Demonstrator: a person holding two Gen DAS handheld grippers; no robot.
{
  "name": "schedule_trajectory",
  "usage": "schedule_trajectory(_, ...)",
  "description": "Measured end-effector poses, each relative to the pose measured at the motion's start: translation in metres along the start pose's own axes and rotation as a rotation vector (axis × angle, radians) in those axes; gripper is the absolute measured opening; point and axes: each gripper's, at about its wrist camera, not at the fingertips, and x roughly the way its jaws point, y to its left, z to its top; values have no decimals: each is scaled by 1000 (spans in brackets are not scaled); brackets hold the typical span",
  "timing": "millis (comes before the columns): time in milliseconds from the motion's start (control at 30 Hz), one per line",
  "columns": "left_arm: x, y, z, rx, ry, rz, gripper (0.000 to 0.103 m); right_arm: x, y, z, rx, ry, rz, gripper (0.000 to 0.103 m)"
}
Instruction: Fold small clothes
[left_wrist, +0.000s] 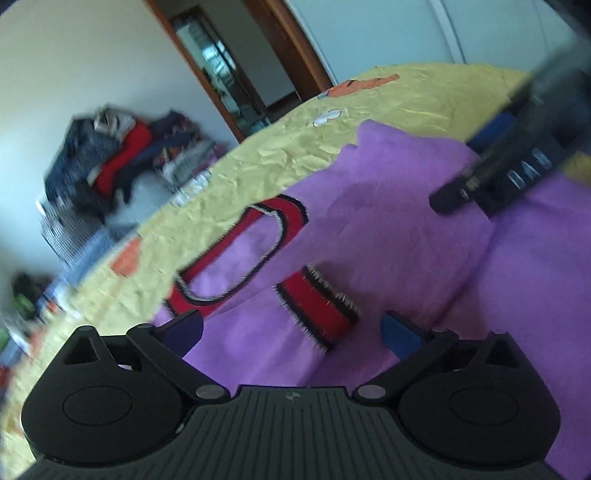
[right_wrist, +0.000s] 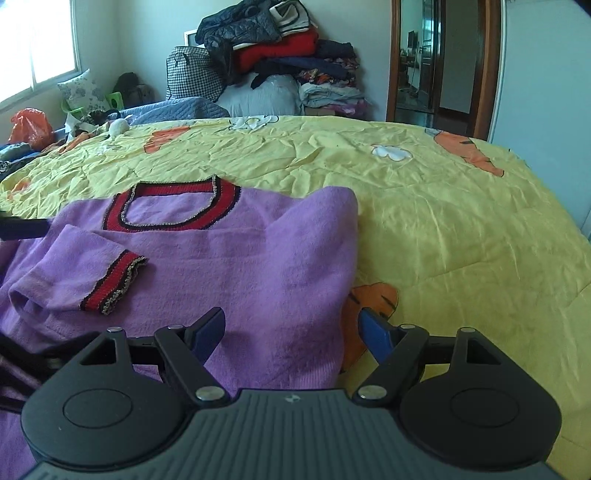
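Note:
A small purple sweater (right_wrist: 229, 266) with a red and black collar (right_wrist: 173, 206) lies on the yellow bedspread (right_wrist: 424, 206). Its left sleeve is folded across the body, the red cuff (right_wrist: 110, 280) on top. My right gripper (right_wrist: 291, 332) is open and empty, just above the sweater's lower right edge. In the left wrist view the sweater (left_wrist: 388, 266), collar (left_wrist: 236, 258) and cuff (left_wrist: 317, 306) show. My left gripper (left_wrist: 291, 332) is open and empty above the sweater near the cuff. The right gripper's body (left_wrist: 517, 162) shows blurred at upper right.
A heap of clothes and bags (right_wrist: 280, 55) stands against the far wall beyond the bed. A doorway (right_wrist: 436, 62) is at the back right. An orange bag (right_wrist: 29, 127) and clutter lie at the bed's far left. The bedspread stretches wide to the right.

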Motion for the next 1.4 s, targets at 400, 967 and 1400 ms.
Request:
schedule_trajectory(400, -5, 69, -25, -413, 70, -16, 15, -8, 5, 0, -15, -20, 8, 79)
schedule_trajectory(967, -111, 176, -142, -909, 82, 306, 59, -20, 15, 14, -123, -106, -96, 79)
schedule_trajectory(1400, -50, 142, -129, -704, 131, 174, 88, 41, 51, 16, -225, 71, 40, 102)
